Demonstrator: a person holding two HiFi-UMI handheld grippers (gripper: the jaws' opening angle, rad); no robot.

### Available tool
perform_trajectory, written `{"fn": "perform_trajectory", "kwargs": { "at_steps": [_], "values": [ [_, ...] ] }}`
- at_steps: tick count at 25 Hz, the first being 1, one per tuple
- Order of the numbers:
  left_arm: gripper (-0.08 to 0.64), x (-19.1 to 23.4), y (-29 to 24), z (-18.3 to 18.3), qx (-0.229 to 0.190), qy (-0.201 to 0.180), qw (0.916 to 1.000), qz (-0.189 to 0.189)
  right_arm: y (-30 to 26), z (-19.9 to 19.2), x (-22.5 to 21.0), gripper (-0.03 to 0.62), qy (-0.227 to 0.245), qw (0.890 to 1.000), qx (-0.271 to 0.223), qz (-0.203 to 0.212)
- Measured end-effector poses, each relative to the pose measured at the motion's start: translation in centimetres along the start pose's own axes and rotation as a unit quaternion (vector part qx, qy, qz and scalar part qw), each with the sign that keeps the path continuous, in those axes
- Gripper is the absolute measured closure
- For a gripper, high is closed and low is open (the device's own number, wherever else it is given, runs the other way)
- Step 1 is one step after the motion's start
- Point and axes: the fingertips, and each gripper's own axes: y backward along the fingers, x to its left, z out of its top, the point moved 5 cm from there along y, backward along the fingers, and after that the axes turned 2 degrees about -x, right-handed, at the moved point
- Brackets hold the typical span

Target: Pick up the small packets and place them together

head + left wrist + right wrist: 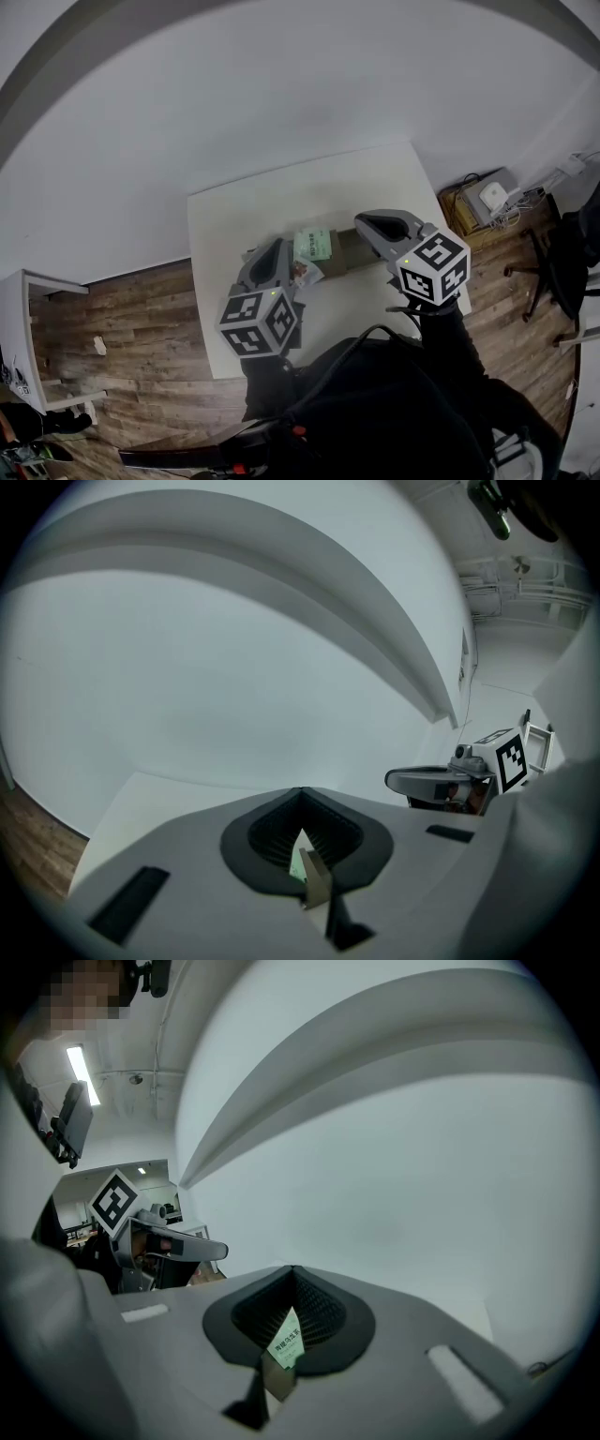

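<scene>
Your left tool point(300, 810) clamps one packet point(316, 878), your right tool point(292, 1286) a second packet point(286, 1342), just right of it, over the surface point(239, 216).

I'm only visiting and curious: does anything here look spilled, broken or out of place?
Nothing stands out. The left tongs are shut on a packet, the right tongs on a labelled packet, both held over the white table. No spill or tear shows.
</scene>
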Motion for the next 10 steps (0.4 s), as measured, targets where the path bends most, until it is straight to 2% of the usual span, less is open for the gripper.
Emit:
{"fn": "perform_trajectory", "kwargs": {
  "at_steps": [10],
  "values": [
    [0.561,0.51,-0.66,-0.21,0.006,0.003,1.0000,0.000,-0.74,0.10,-0.50,0.592,0.005,1.000,0.002,0.003]
  ]
}}
